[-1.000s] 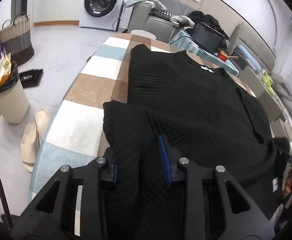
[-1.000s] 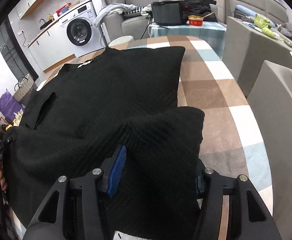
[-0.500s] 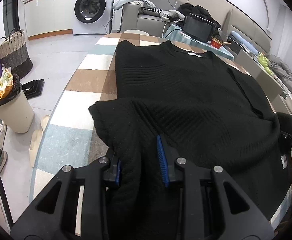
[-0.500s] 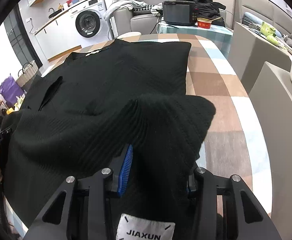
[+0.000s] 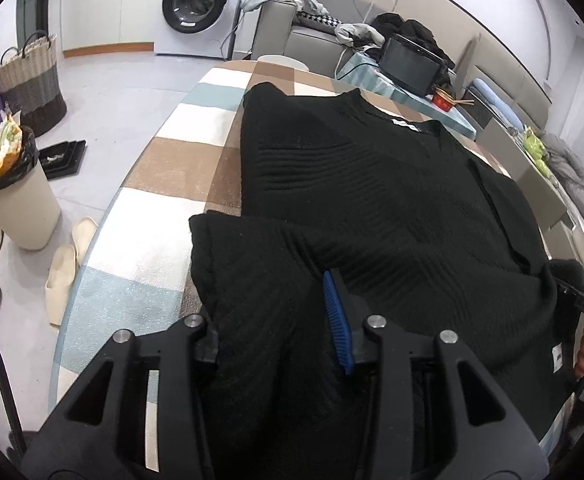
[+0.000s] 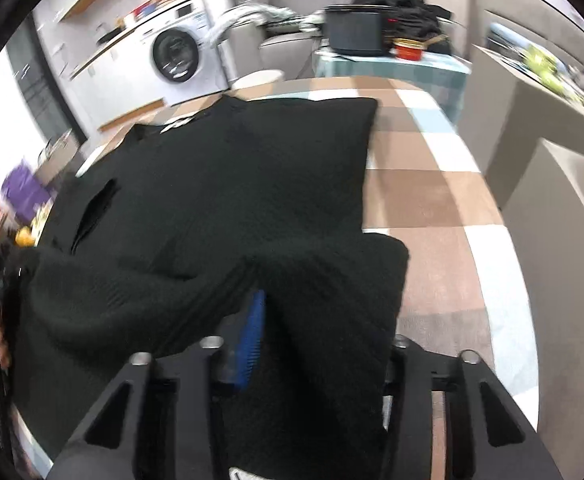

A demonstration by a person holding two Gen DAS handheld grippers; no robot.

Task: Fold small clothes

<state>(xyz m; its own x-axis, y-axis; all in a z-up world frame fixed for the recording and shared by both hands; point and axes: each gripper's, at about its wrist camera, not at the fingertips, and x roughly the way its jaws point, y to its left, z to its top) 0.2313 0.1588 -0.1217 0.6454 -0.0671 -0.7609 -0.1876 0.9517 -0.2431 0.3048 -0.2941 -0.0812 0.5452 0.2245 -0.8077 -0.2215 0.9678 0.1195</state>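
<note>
Black sweater [image 5: 372,200] spread on checked tabletop [image 5: 180,168]. Left tool [image 5: 276,320] and right tool [image 6: 324,332] each clamp a bunched hem corner. Soft, floppy, thick knit; best gripped at corners, likely sags mid-span.

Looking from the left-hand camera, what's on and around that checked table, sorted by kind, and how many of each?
Black sweaters: 1
Gripping tools holding it: 2, left tool and right tool
Washing machines: 1
Woven baskets: 1
Waste bins: 1
Cream slippers: 2
Red bowls: 1
Total: 9
</note>
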